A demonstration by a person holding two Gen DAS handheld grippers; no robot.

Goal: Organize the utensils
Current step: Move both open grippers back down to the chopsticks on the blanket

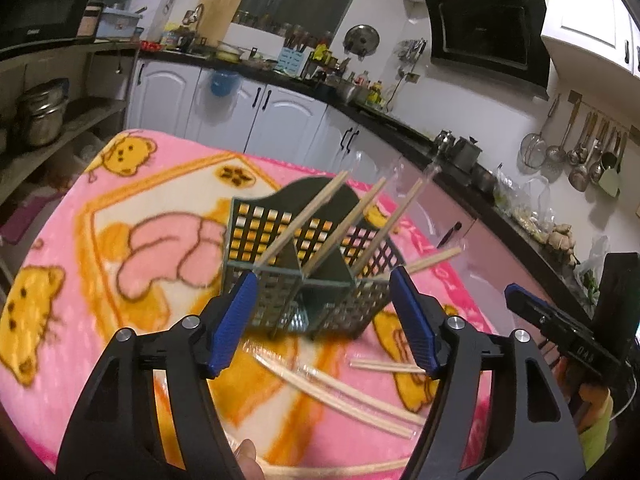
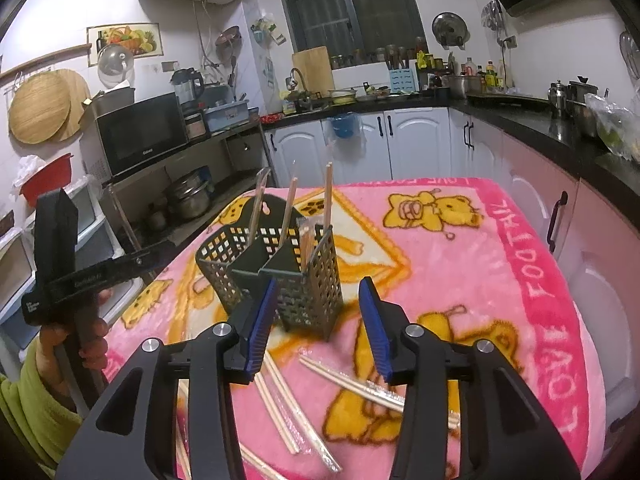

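Observation:
A dark perforated utensil caddy (image 1: pixel 304 264) stands on the pink blanket; it also shows in the right wrist view (image 2: pixel 276 272). Several wrapped chopsticks (image 1: pixel 340 220) lean out of its compartments (image 2: pixel 292 208). More wrapped chopsticks (image 1: pixel 344 392) lie loose on the blanket in front of it (image 2: pixel 352 384). My left gripper (image 1: pixel 324 316) is open and empty, its jaws spread just in front of the caddy. My right gripper (image 2: pixel 316 328) is open and empty, above the loose chopsticks near the caddy's right corner. The right gripper also shows at the right edge of the left view (image 1: pixel 560 328).
The pink cartoon blanket (image 2: pixel 500 264) covers the table. Kitchen counters and white cabinets (image 2: pixel 400 136) run behind and to the right. A shelf with pots and a microwave (image 2: pixel 140 132) stands at left. The left gripper's body (image 2: pixel 80 276) is held at the table's left.

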